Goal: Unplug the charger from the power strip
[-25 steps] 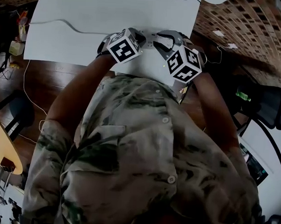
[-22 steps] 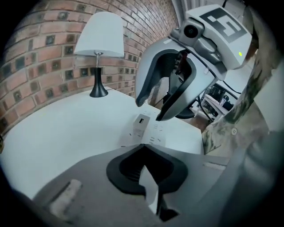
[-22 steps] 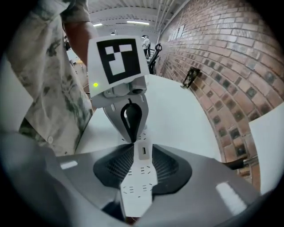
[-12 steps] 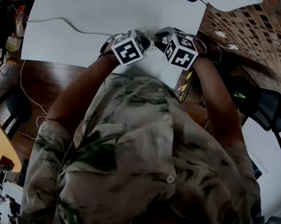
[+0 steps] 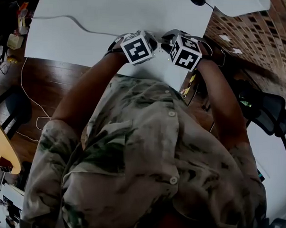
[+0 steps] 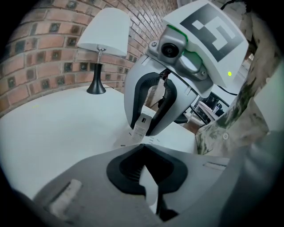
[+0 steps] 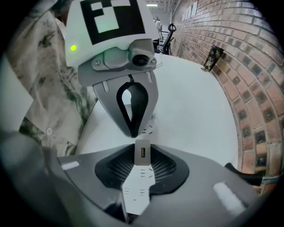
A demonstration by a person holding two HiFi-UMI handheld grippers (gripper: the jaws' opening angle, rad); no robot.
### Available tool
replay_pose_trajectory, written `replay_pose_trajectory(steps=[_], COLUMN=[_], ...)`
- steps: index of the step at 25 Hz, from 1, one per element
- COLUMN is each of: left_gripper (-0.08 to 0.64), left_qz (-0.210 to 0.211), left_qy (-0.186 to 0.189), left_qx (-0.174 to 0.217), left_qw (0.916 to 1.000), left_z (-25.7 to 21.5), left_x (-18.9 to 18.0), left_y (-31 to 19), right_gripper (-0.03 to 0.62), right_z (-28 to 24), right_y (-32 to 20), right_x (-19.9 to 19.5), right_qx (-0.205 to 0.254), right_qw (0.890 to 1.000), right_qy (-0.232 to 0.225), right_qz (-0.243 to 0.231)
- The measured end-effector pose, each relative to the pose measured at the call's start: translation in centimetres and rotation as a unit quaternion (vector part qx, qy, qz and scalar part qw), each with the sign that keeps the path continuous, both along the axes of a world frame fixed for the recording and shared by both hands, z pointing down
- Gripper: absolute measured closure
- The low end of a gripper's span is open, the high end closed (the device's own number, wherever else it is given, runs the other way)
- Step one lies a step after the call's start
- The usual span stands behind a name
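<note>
Short-sleeved shirt (image 5: 146, 158): pale fabric is printed with dark green, leaf-like patches and is closed by small round buttons (image 5: 172, 114).

Left gripper (image 6: 143, 175) and right gripper (image 7: 141, 170): light grey moulded shells are lined with black ribbed pads inside the jaws. Each is topped by a white cube (image 5: 139, 46) marked with black square patterns. A small green light (image 7: 72, 47) and a round camera lens (image 7: 141, 59) are fitted below the cube.

The white desk (image 5: 90, 19) stood against a brick wall (image 7: 248, 66). A white power strip (image 7: 137, 186) lay flat on it close to its near edge. A thin grey cable (image 5: 71, 20) trailed over the top from the left edge toward the strip. A lamp (image 6: 103, 40) with a black base and white shade stood by the wall. A small dark upright object (image 7: 215, 57) stood at the wall too, too small to identify.
</note>
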State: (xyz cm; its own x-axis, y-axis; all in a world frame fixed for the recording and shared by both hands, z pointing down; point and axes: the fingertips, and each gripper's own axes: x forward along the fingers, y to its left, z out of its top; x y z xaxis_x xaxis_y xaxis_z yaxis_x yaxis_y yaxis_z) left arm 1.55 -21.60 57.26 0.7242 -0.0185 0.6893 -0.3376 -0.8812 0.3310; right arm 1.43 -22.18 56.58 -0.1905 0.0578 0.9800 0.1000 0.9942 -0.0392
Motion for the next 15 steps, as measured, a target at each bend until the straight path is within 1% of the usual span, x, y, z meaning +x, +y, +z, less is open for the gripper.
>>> replay_pose_trajectory(steps=[3,5,8,11,13,15], left_gripper=[0.565,0.565,0.565,0.563,0.561,0.560], left_qz=[-0.011,-0.010,-0.003,-0.006,-0.007,-0.003], left_qy=[-0.003,-0.005,-0.010,-0.009,-0.012,-0.007], left_qx=[0.008,-0.001,-0.008,-0.005,-0.004,-0.007], left_qw=[0.9999,0.9999,0.9999,0.9999,0.9999,0.9999], left_z=[-0.1,-0.2,0.0,0.1,0.1,0.2], left_x=[-0.2,0.3,0.6,0.1,0.1,0.6], left_y=[-0.5,-0.7,-0.4,0.1,0.0,0.3], right_gripper=[0.489,0.489,0.489,0.488,0.488,0.488], right_z=[0.1,-0.4,-4.7,-9.4,-11.2,-11.9], right_y=[0.3,0.6,-1.0,-2.9,-3.3,-3.0], right_x=[0.2,0.4,-1.0,-2.2,-1.4,0.1], right_qx=[0.001,-0.005,0.003,0.046,0.067,0.069], right_qw=[1.000,1.000,0.999,0.997,0.994,0.989], right_qy=[0.017,0.012,-0.031,-0.052,-0.066,-0.082], right_qz=[-0.003,0.003,0.028,0.031,0.059,0.098])
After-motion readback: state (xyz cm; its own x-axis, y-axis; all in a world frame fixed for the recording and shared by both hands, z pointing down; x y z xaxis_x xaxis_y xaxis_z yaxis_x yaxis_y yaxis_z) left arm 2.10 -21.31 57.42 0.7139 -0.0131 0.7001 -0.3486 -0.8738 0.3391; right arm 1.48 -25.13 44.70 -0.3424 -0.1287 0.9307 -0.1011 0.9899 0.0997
